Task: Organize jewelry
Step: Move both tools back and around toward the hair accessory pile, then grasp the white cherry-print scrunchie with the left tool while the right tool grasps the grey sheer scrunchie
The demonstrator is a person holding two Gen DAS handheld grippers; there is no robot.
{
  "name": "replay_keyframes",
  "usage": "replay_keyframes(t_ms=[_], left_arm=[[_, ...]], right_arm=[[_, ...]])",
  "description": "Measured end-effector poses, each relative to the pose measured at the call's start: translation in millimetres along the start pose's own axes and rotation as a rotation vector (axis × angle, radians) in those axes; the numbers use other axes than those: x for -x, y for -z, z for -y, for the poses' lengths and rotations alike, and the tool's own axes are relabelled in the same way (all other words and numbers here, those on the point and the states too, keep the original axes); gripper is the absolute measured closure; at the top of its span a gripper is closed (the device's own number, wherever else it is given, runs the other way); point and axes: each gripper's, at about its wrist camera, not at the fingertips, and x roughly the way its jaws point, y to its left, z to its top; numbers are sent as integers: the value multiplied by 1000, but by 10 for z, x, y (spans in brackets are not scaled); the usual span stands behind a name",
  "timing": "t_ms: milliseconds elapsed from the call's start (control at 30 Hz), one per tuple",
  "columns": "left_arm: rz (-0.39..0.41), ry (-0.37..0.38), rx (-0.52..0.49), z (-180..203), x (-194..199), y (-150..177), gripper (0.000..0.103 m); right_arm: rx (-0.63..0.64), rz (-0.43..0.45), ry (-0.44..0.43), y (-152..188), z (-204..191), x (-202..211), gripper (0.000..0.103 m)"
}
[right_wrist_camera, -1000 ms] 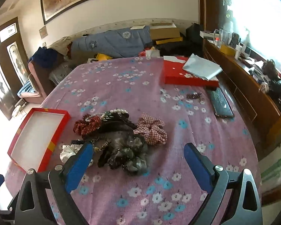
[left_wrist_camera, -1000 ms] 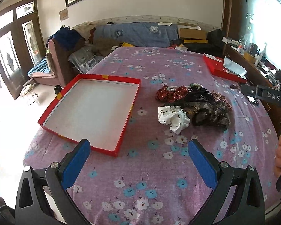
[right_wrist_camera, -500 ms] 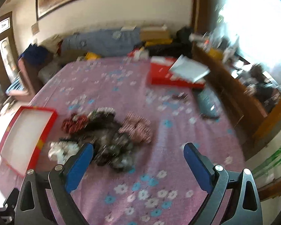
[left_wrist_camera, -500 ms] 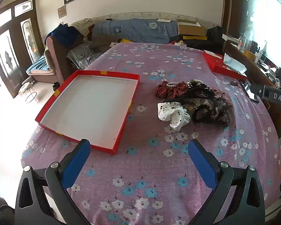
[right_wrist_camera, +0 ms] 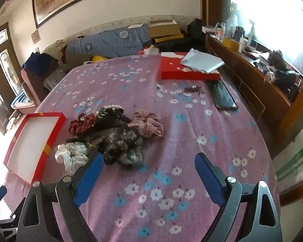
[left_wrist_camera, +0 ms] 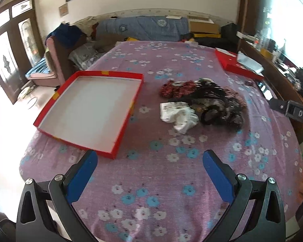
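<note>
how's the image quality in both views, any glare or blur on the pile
Left wrist view: window at upper right blown out, doorway floor at left washed white, pile of hair accessories slightly smeared. Right wrist view: window overexposed, pile fairly sharp; fisheye bends the table edges in both.

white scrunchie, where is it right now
The white scrunchie lies on the floral cloth at the near-left edge of the pile of hair accessories, between that pile and the open red box; the right wrist view shows it lower left.
</note>
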Motion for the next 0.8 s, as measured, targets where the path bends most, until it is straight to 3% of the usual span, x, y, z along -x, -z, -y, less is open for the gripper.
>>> replay_keyframes(t_ms=[167, 800], left_arm=[[8, 20, -46, 181, 19, -9, 0], [-49, 66, -46, 377, -87, 106, 0]], right_arm=[[-24, -30, 0, 127, 119, 34, 9], [-10, -102, -22, 494, 261, 98, 9]])
